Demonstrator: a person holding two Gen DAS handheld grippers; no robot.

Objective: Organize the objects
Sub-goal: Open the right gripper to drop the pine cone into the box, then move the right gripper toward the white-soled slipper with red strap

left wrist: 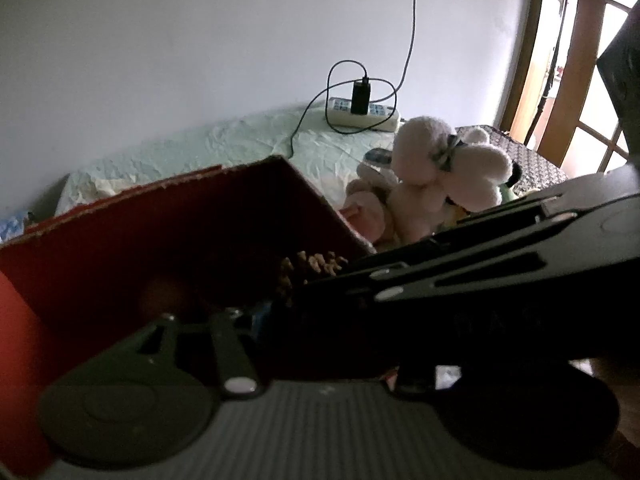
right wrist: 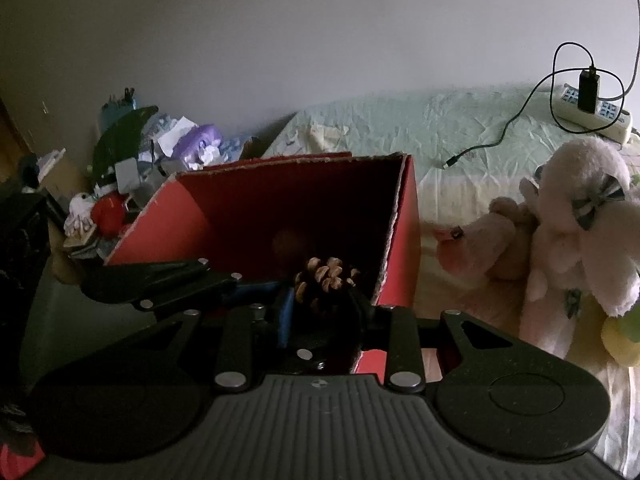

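A pine cone [right wrist: 326,282] sits between the right gripper [right wrist: 322,312]'s jaws, inside the open red cardboard box [right wrist: 408,240]. The blue-padded left finger [right wrist: 286,312] lies against the cone's left side and the dark right finger presses its right side, so the jaws look clamped on the cone, though the dim light inside the box hides the exact contact. In the left wrist view the same pine cone [left wrist: 310,268] shows only as a patch of pale scales, ahead of and slightly right of that camera's own jaws.

The left gripper [left wrist: 256,316] reaches into the box from the cone's left. In the right wrist view the left gripper [right wrist: 168,280] appears as a black linkage crossing toward the blue pad. Its own fingertips are lost in shadow and partly covered by the right gripper [left wrist: 460,276], which crosses in front from the right; I cannot tell whether the left jaws are apart or together.

The red cardboard box [left wrist: 180,216] stands on a crumpled pale green bedsheet [right wrist: 440,128], its walls rising around and beyond both pairs of jaws. To the right of the jaws, just outside the box wall, lies a pink plush toy [right wrist: 484,240], with a larger white plush toy [right wrist: 576,224] wearing a striped bow beside it. Farther ahead and right, a white power strip [right wrist: 596,114] with a black charger [right wrist: 588,90] plugged in rests on the sheet, its black cable [right wrist: 500,136] trailing toward the box. Left of the jaws, beyond the box, a heap of clutter [right wrist: 140,160] lies against the wall.
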